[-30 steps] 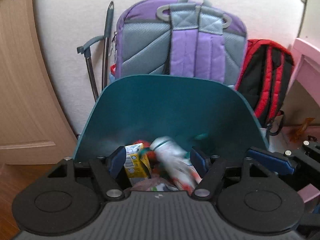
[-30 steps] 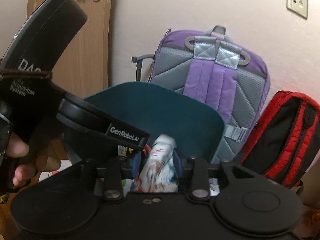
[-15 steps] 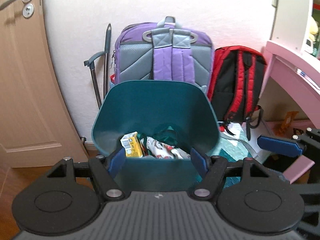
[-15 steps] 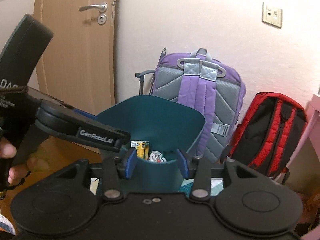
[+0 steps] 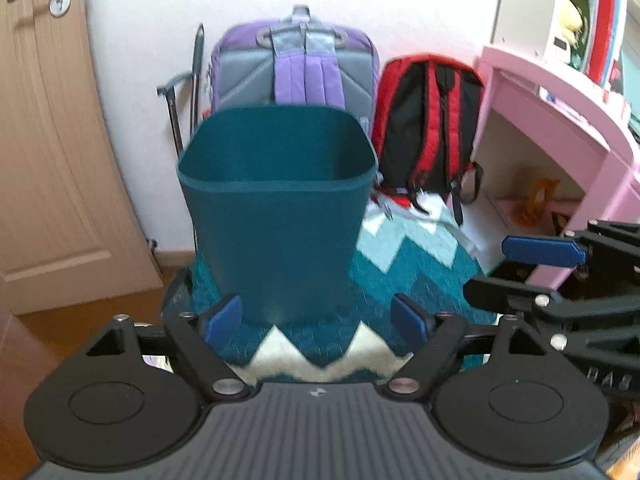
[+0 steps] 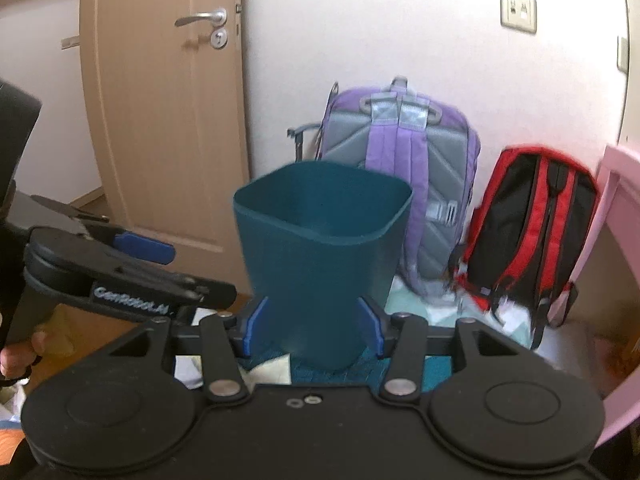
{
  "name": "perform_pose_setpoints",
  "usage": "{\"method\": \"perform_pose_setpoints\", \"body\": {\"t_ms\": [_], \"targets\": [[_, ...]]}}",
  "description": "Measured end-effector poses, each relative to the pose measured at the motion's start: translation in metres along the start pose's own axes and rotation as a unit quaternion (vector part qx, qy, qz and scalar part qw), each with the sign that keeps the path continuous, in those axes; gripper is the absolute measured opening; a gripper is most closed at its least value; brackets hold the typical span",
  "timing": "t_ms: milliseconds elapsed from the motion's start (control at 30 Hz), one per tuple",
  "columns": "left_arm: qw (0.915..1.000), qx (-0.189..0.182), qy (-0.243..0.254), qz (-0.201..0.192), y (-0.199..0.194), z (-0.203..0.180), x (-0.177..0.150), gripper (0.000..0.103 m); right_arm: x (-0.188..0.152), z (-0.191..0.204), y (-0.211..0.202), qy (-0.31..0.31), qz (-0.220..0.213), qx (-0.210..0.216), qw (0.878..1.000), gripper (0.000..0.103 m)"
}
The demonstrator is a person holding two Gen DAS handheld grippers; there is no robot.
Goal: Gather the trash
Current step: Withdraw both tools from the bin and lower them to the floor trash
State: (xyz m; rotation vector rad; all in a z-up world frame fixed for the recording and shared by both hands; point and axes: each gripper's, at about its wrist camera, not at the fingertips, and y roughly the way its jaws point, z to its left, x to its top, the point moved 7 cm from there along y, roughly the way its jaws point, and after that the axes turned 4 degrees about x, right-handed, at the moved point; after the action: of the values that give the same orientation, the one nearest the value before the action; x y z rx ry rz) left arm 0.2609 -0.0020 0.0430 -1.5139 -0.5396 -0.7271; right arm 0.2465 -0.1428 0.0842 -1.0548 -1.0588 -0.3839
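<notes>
Backing off from the teal bin point(image 5: 280, 208) with both claws empty.

Standing upright on the zigzag rug point(image 5: 404, 264), just in front of the purple backpack point(image 5: 296, 68), with the red backpack point(image 5: 428, 120) beside it; contents hidden below the rim from here. Left gripper point(image 5: 318, 318) and right gripper point(image 6: 312, 326) both spread apart, having just been opening, nothing between the pads. Judging one drop finished; checking for leftover litter likely next. Crowding the right: pink desk point(image 5: 560, 112); door point(image 6: 160, 100) on the left.
</notes>
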Motion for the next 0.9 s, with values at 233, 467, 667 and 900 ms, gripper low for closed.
{"method": "perform_pose_setpoints", "body": {"t_ms": [233, 467, 667, 900], "targets": [[0.9978, -0.025, -0.004, 0.062, 0.039, 0.001, -0.073, 0.084, -0.064, -0.006, 0.021, 0.033, 0.053, 0.02, 0.998, 0.049], [0.9887, -0.027, -0.033, 0.144, 0.117, 0.018, -0.145, 0.089, -0.147, -0.023, 0.073, 0.086, 0.127, 0.032, 0.988, 0.05], [0.9741, -0.009, -0.03, 0.224, 0.189, 0.036, -0.202, 0.089, -0.23, -0.029, 0.133, 0.145, 0.205, 0.044, 0.967, 0.05], [0.9524, 0.013, -0.005, 0.305, 0.271, 0.068, -0.256, 0.089, -0.303, -0.024, 0.203, 0.164, 0.277, 0.037, 0.946, 0.05]]}}
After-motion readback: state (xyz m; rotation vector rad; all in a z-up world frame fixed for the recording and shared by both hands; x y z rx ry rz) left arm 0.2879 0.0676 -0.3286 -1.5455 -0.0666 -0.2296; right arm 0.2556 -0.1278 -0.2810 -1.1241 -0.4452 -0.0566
